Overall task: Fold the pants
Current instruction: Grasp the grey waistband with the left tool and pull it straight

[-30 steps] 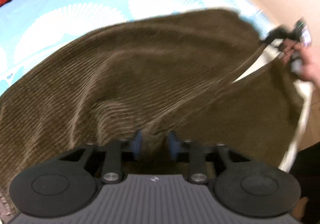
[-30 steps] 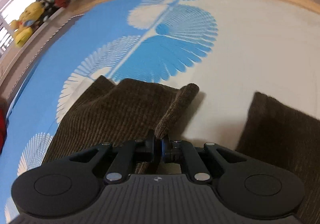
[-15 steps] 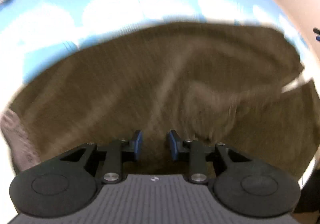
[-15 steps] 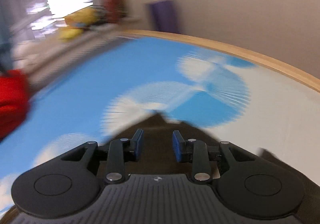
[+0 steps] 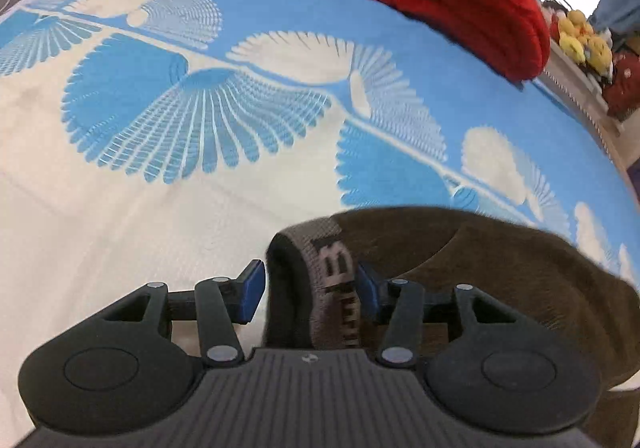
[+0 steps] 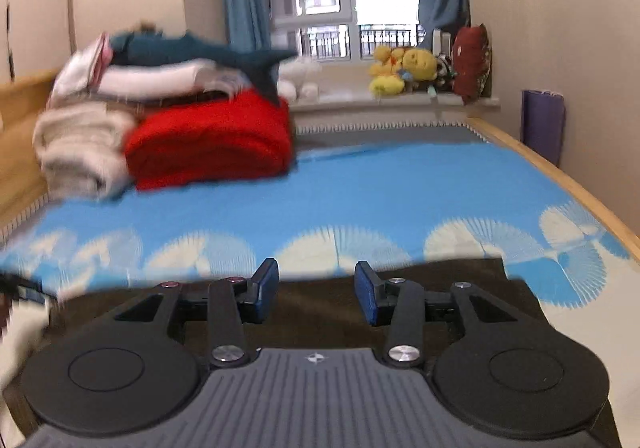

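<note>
Brown corduroy pants [image 5: 500, 272] lie on the blue and white bedspread [image 5: 200, 128]. In the left wrist view the elastic waistband [image 5: 328, 288] with letters on it stands up between the open jaws of my left gripper [image 5: 310, 290]; the pads do not press it. In the right wrist view the pants [image 6: 460, 288] lie flat under and ahead of my right gripper [image 6: 316, 290], which is open and empty just above the cloth.
A folded red blanket [image 6: 208, 144] and a stack of white and teal laundry [image 6: 132, 68] sit at the head of the bed. Yellow plush toys [image 6: 400, 68] sit on the windowsill. The wooden bed edge [image 6: 560, 184] runs along the right.
Both grippers have let go of the pants and opened. The left swung round to the waistband end. The right tilted up from the cloth toward the room.
</note>
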A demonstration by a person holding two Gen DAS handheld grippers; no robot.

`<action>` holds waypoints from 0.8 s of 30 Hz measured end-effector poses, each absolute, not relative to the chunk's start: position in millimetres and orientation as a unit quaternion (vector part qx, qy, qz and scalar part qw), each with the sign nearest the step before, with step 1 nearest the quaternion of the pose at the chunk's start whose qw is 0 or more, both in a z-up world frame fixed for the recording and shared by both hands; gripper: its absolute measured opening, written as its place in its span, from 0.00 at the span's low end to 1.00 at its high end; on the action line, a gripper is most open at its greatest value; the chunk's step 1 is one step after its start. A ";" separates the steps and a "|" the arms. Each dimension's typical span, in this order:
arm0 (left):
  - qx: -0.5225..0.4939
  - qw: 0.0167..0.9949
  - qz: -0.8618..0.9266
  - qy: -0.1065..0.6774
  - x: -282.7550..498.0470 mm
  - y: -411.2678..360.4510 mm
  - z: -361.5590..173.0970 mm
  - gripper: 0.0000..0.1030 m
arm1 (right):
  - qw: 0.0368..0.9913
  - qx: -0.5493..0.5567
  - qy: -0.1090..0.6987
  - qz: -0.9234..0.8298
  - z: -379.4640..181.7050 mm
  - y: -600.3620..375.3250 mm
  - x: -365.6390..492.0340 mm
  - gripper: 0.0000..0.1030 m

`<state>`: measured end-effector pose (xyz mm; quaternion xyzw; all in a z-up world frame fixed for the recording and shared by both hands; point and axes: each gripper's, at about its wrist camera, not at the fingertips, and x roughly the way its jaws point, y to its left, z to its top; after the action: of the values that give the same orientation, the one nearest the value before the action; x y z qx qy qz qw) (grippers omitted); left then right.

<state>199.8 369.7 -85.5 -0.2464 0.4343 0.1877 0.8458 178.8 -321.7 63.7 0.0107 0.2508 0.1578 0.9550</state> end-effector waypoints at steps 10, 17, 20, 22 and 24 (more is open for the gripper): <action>-0.158 0.876 0.177 0.420 196.3 350.8 -87.7 0.19 | 0.947 -0.015 0.305 0.099 33.9 -311.3 178.7 0.42; -0.110 0.833 0.228 0.492 175.0 326.5 -61.1 0.42 | 0.944 -0.004 0.318 0.088 27.7 -323.5 182.1 0.42; -0.142 0.830 0.220 0.492 134.9 325.2 -33.8 0.42 | 0.940 0.011 0.327 0.094 27.2 -323.6 180.3 0.42; -0.156 0.831 0.196 0.496 100.9 316.6 -19.9 0.56 | 0.940 0.023 0.323 0.107 30.6 -321.9 177.0 0.43; -0.148 0.827 0.179 0.512 72.7 303.9 -18.7 0.64 | 0.940 0.029 0.317 0.120 34.2 -320.3 173.4 0.43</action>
<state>72.7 303.9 -18.7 -0.1481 0.5123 0.1786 0.8269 173.4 -320.3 34.2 0.0287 0.3172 0.1203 0.9403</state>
